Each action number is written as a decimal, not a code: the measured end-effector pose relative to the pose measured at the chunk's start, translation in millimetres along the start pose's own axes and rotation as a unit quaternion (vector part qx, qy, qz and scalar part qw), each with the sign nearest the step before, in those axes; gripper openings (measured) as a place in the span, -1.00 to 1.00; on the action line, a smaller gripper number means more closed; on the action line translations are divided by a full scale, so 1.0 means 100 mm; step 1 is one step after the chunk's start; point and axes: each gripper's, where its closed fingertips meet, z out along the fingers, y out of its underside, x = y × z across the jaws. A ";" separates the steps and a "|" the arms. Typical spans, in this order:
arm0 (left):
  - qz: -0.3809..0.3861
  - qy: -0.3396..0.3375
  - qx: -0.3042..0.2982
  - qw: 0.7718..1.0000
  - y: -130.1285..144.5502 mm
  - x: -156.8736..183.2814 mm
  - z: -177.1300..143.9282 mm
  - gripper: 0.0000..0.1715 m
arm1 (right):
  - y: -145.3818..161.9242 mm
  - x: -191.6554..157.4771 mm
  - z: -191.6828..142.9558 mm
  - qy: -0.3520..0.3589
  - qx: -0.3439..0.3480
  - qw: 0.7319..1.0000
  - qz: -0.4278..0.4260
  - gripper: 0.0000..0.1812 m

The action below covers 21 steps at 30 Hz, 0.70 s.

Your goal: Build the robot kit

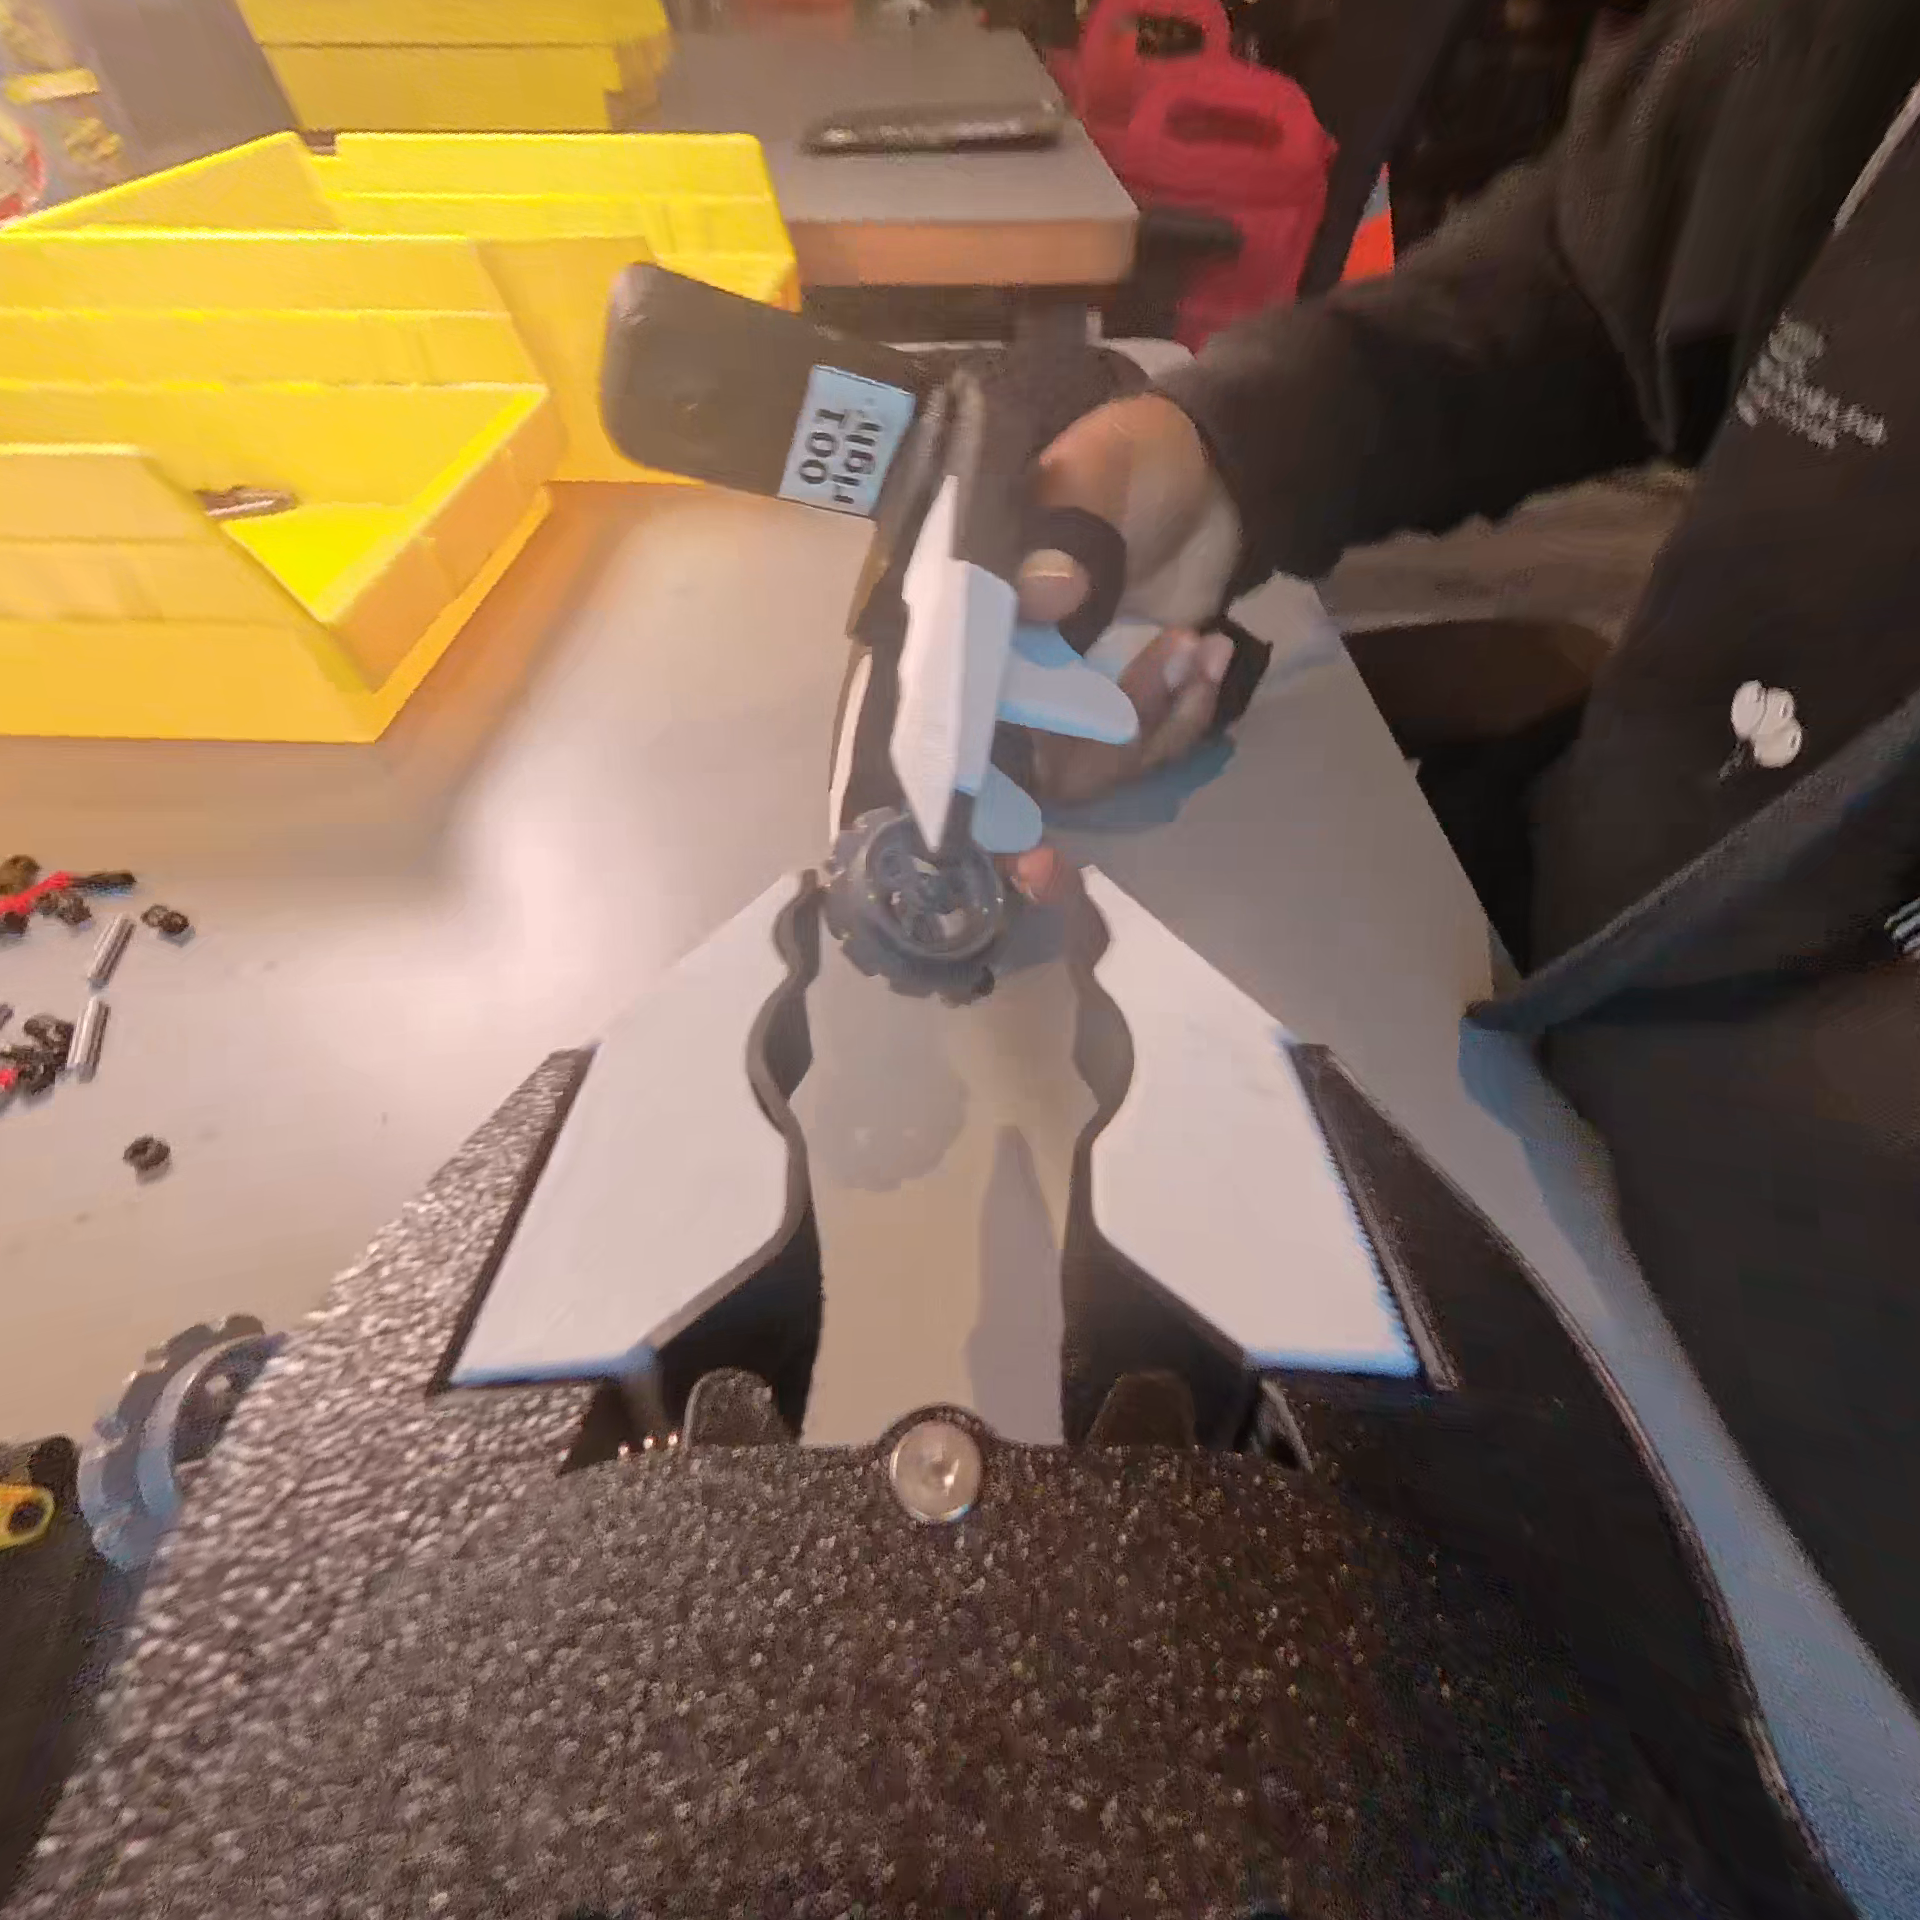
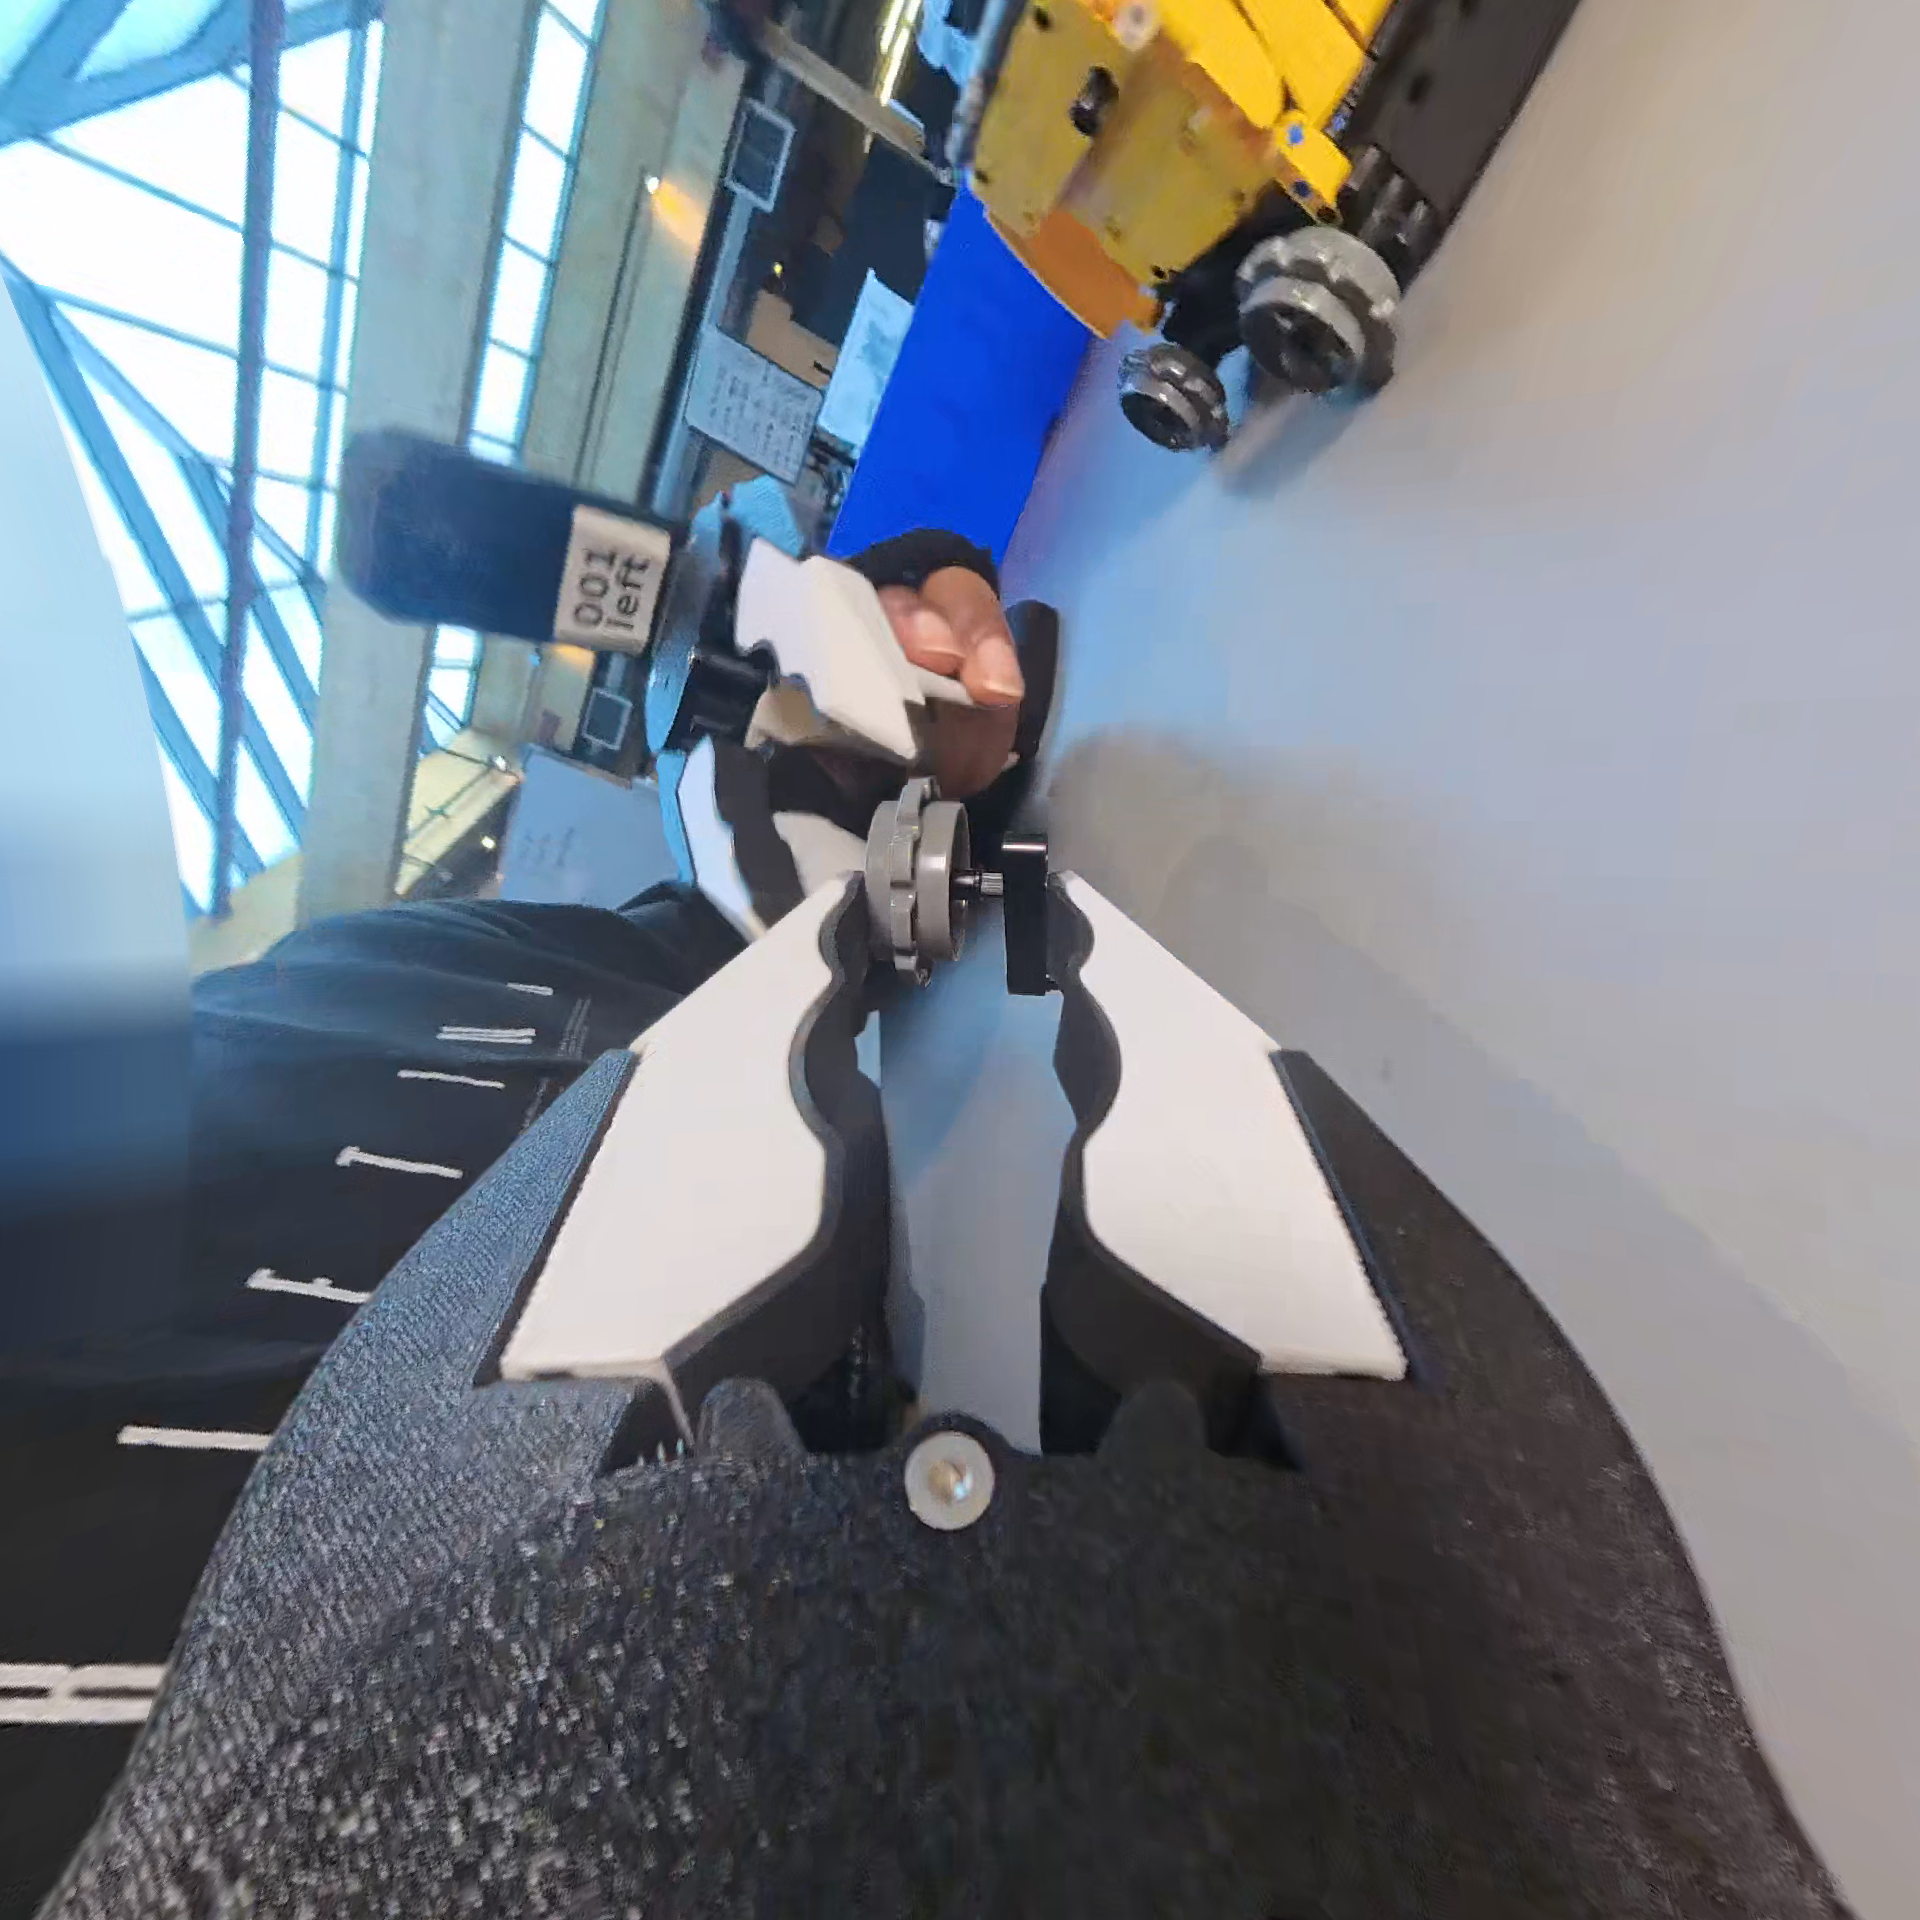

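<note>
A grey toothed wheel joined by a short axle to a black piece is pinched between the fingertips of the right gripper, just above the grey table. The axle runs across the gap between the fingers, the wheel's flat face turned toward one finger. The left gripper is spread wide, its tips flanking the wheel. The table's edge lies near the wheel; bare tabletop stretches from the wheel toward the yellow bins and scattered small parts.
</note>
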 end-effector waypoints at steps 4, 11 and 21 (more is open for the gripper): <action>0.090 -0.037 -0.047 0.994 0.12 0.01 0.11 -0.42 | 0.07 0.05 -0.05 0.002 -0.021 0.998 0.060 -0.62; 0.091 -0.028 -0.090 0.991 0.26 0.02 0.20 -0.54 | 0.20 0.15 -0.06 0.064 -0.109 0.992 -0.008 -0.61; 0.046 0.017 -0.146 0.988 0.44 0.07 0.32 -0.54 | 0.20 0.14 -0.14 0.209 -0.215 0.857 -0.420 -0.47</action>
